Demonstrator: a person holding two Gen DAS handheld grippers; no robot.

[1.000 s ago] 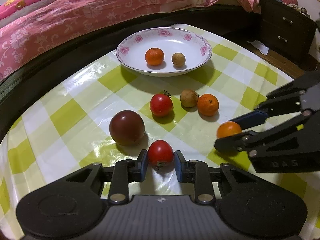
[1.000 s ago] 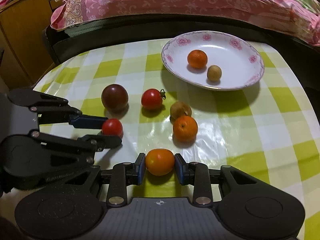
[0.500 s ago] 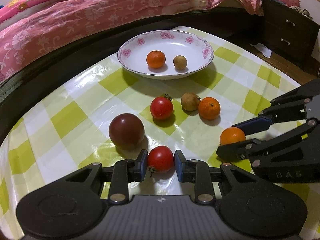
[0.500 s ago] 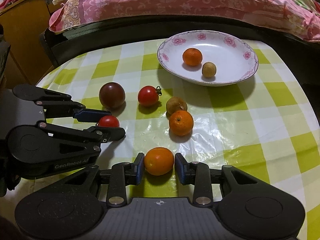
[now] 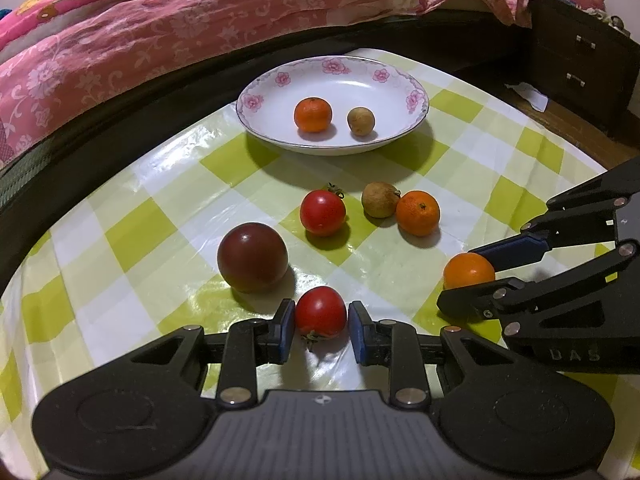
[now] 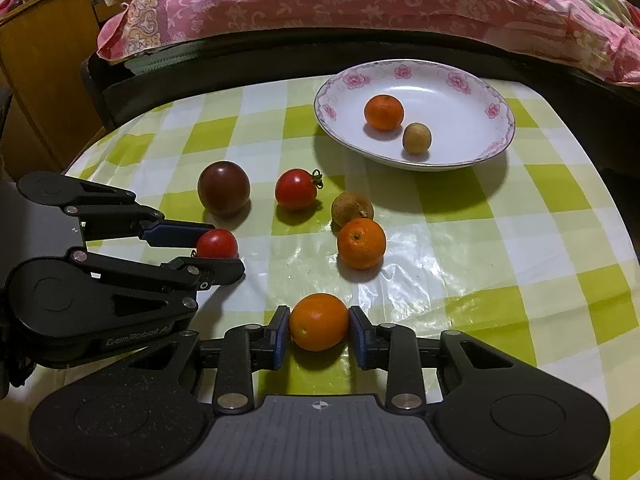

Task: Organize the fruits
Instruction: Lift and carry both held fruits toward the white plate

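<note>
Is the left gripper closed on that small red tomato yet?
Shut on it: the left gripper has both blue pads against the sides of the small red tomato, and the right wrist view shows the same.

Two black two-finger grippers are seen: the left gripper (image 5: 321,322) and the right gripper (image 6: 319,330). One white plate with a pink flower rim (image 5: 256,101) is counted. Two round red tomatoes (image 5: 320,312) (image 5: 322,212) are counted, and one larger dark purple-brown round fruit (image 5: 252,257). Three round orange fruits (image 5: 313,114) (image 5: 417,213) (image 6: 319,321) are found. Two small brown round fruits (image 5: 361,121) (image 5: 379,199) are seen. Eight fruits are counted in all, two of them on the plate.
</note>
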